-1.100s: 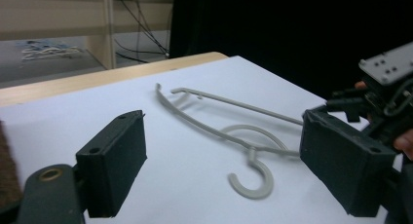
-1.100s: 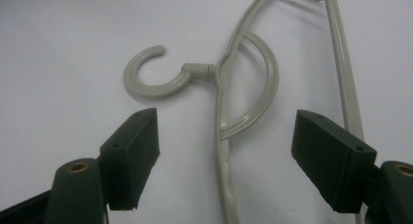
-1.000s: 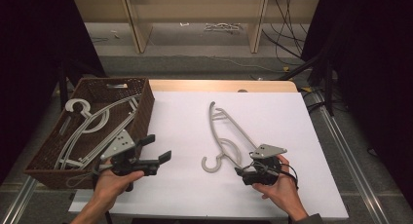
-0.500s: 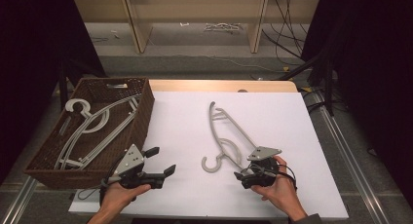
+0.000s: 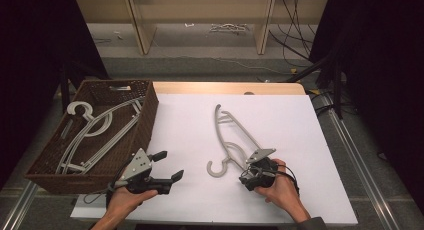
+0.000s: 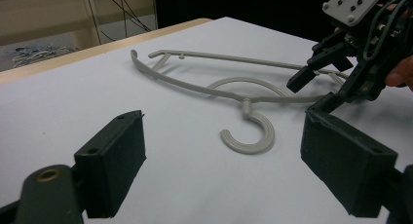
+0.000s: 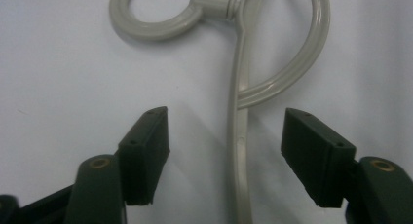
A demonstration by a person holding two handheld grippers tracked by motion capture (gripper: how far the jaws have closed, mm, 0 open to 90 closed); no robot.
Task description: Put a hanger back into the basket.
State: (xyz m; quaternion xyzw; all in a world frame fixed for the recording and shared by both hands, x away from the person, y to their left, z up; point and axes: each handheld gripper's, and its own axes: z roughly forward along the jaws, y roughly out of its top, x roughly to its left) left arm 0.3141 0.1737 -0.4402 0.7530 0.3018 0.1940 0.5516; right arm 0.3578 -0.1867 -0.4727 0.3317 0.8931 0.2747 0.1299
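White table [image 5: 300, 140], hanger [image 5: 235, 140] between right gripper [image 7: 224, 156] jaws.

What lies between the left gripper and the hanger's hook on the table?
Only bare white table: in the left gripper view, nothing sits between the left gripper and the hanger.

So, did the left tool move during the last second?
Yes. In the high view the left tool has pulled back from the basket corner toward the near table edge, and slightly right toward the hanger.
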